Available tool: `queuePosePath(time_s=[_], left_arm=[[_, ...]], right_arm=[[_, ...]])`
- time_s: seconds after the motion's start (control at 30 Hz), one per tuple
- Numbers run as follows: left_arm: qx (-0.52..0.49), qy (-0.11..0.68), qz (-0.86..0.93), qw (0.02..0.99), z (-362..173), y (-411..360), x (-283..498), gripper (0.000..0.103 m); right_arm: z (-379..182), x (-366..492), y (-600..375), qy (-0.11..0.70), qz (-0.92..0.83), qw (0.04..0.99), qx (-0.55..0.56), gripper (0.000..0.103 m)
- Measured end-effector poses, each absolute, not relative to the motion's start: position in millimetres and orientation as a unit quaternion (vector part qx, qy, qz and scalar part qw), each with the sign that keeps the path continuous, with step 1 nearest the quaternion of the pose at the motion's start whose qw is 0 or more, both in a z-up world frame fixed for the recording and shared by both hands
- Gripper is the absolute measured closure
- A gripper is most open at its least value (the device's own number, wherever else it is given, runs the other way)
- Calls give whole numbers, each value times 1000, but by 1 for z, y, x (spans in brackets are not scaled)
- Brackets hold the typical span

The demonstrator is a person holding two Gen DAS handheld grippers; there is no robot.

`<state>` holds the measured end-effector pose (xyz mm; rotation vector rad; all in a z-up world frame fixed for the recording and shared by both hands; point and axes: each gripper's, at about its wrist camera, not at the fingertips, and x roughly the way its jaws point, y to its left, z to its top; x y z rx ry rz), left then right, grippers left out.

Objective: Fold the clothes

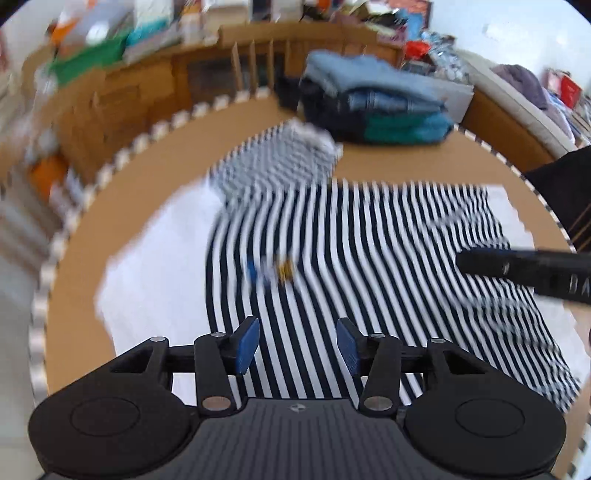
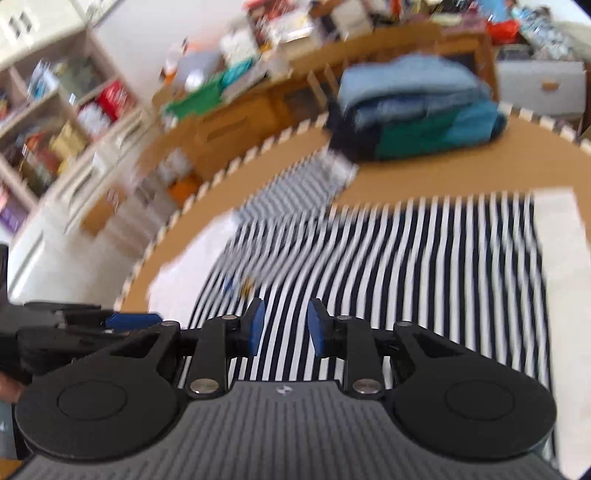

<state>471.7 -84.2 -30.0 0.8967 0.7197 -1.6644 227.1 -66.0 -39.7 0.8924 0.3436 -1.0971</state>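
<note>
Here both sets of jaws are standing parted and holding nothing: the left gripper (image 1: 297, 345) wider, the right gripper (image 2: 284, 328) narrower, each hovering over the near hem of the striped shirt (image 1: 369, 266). The shirt is lying flat on a white sheet (image 1: 155, 266) on the round desk (image 1: 388, 162), one sleeve (image 1: 277, 158) angling away. Judging from this, both should be pinching the hem evenly and lifting together, folding short of the stack of folded clothes (image 1: 373, 99).

A round brown desk (image 1: 177, 155) with a striped rim is seen in daylight. Behind it, a long wooden sideboard (image 2: 236, 125) is cluttered with boxes and papers. Open shelves (image 2: 55, 122) are set against a white wall (image 1: 517, 33).
</note>
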Motion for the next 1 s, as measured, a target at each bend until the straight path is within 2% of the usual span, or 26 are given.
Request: queuePosePath(time_s=[0.17, 0.5, 0.6, 1.0], left_arm=[[392, 220, -715, 535, -16, -163, 452, 53], [418, 149, -736, 511, -52, -304, 417, 54], [439, 135, -736, 497, -67, -330, 411, 54], [446, 154, -753, 459, -94, -374, 411, 55]], right_arm=[[-46, 222, -139, 126, -531, 732, 408, 75], [-101, 213, -243, 78, -554, 671, 487, 75], [-113, 217, -257, 70, -557, 663, 495, 71], [-136, 216, -270, 43, -567, 639, 518, 71]])
